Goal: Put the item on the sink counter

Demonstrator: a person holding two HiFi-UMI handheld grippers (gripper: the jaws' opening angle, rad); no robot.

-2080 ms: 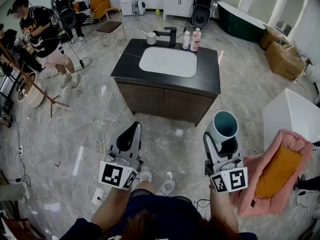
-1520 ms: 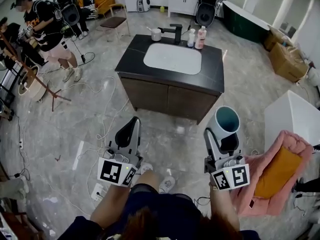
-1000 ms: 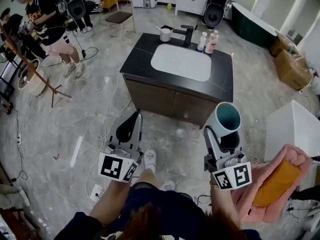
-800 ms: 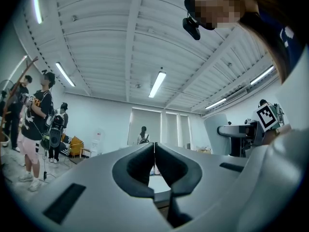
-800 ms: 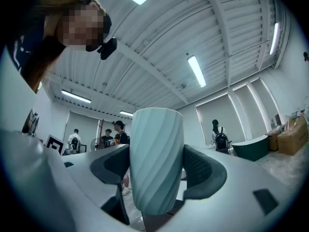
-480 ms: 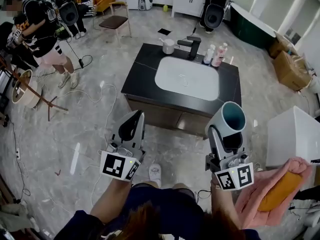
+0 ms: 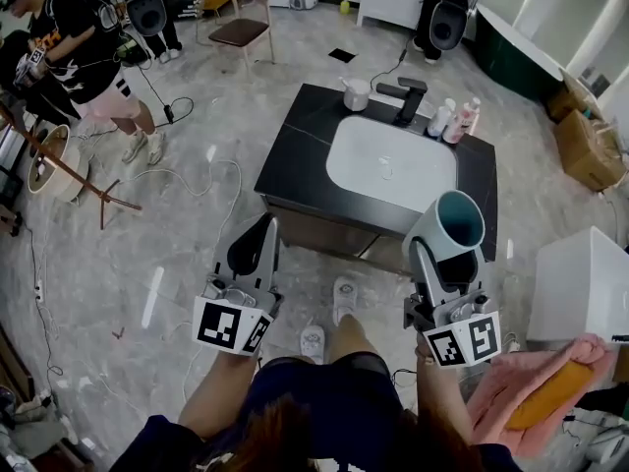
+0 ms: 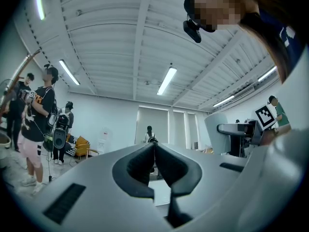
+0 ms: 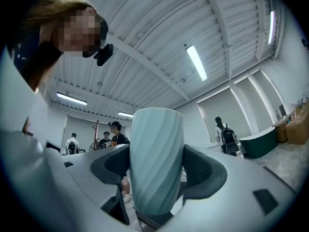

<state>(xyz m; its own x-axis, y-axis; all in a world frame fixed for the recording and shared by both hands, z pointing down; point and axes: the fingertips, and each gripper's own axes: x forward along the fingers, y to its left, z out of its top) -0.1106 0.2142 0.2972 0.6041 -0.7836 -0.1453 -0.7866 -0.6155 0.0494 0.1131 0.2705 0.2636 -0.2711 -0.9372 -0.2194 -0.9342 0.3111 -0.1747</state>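
Observation:
My right gripper [image 7: 444, 256] is shut on a pale teal ribbed cup [image 7: 448, 230], open end up and tilted toward the sink; both pads press its sides in the right gripper view, where the cup [image 9: 156, 158] fills the middle. The black sink counter [image 7: 305, 146] with its white basin [image 7: 393, 163] lies just ahead; the cup hangs near its front right corner. My left gripper [image 7: 254, 249] is shut with nothing in it, held over the floor short of the counter's front left; its tips [image 8: 154, 146] meet in the left gripper view.
On the counter's far edge stand a black tap [image 7: 409, 99], a white cup [image 7: 356, 94] and two bottles [image 7: 454, 120]. A white box [image 7: 585, 285] and pink cloth [image 7: 536, 391] are at the right. People [image 7: 74, 52], cables [image 7: 201, 180] and a chair [image 7: 241, 29] stand at the left and back.
The person has walked toward the sink; the counter has come much closer and now sits just in front of both grippers. The cup stays gripped in the right gripper.

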